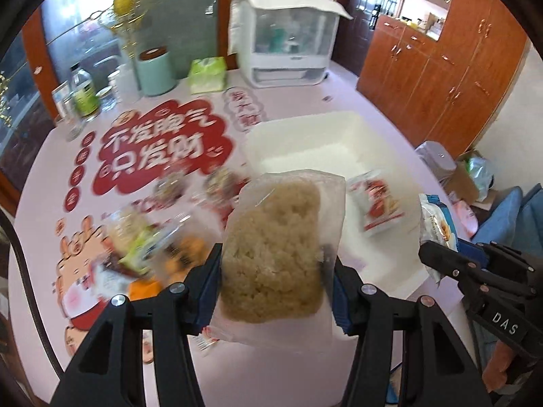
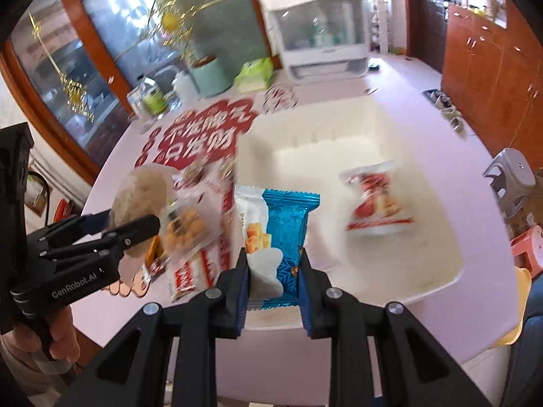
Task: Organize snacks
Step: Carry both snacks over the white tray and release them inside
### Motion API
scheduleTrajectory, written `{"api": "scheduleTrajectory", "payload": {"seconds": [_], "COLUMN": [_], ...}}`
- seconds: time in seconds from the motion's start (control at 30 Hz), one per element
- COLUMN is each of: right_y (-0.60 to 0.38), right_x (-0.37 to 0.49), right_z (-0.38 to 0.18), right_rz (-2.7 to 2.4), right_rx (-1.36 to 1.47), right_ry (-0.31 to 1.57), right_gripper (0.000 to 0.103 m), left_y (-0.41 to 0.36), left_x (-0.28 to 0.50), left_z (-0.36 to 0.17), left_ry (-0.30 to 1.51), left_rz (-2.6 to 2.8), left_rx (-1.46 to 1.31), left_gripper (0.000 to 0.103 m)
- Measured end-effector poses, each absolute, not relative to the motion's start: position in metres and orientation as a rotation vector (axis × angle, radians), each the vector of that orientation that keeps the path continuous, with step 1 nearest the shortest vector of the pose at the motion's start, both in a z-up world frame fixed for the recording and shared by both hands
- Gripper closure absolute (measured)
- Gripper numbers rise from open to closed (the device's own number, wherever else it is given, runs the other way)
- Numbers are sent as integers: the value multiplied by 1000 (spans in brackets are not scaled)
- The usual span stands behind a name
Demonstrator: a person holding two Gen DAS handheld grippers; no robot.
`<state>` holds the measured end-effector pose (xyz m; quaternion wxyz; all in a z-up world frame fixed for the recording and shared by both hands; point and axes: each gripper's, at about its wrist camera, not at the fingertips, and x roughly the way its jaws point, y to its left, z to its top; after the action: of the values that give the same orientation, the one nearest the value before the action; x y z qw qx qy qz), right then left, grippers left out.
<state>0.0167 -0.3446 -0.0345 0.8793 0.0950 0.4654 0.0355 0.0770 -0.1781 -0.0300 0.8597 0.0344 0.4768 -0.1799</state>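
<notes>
My left gripper (image 1: 275,257) is shut on a clear packet of beige puffed-rice cake (image 1: 275,247), held above the table short of the white bin (image 1: 302,135). It also shows in the right wrist view (image 2: 135,227) with the rice cake (image 2: 142,193). My right gripper (image 2: 273,257) is shut on a blue and white snack packet (image 2: 278,237), held over the near rim of the white bin (image 2: 451,271). A red and white snack packet (image 2: 376,203) lies inside the bin. In the left wrist view the right gripper (image 1: 437,254) holds its packet (image 1: 436,224) at the right.
Several loose snack packets (image 1: 152,244) lie on the pink table left of the bin. At the back stand a white cabinet-like appliance (image 1: 288,40), a mint canister (image 1: 156,71), a green tissue pack (image 1: 207,74) and bottles (image 1: 83,91). Wooden cupboards (image 1: 441,68) stand at the right.
</notes>
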Motion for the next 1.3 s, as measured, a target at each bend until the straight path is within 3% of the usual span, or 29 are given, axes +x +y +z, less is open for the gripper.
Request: {"api": "scheduleTrajectory", "payload": {"seconds": [0.37,0.87,0.93,0.97,1.0,1.17,1.3], "right_y": [-402,-421,-420,-420,-419,-415,-414], "right_x": [46,78,81,82,84,83,82], "right_z": [-6,-33,-37,-39,-41,-48,-50], "right_rz": [33,38,34,38,39,15,18], "right_rx": [211,239,238,238,235,207,215], "right_ry": [904,987,1001,1011,1023,1029,1035], "right_gripper": [78,76,76,76,75,56,53], "left_y": [-259,-290,-291,-291,-290,-287,-283], "left_x": [117,153,152,152,151,146,144], "left_z": [-2,-27,-29,-30,-30,-31,-34], "left_ry": [925,982,978,973,968,951,965], "left_rz": [-374,-335,-336,-331,-326,-315,-310], "left_rx": [116,156,169,175,178,201,220], "left_gripper": [49,48,38,22,12,11,11]}}
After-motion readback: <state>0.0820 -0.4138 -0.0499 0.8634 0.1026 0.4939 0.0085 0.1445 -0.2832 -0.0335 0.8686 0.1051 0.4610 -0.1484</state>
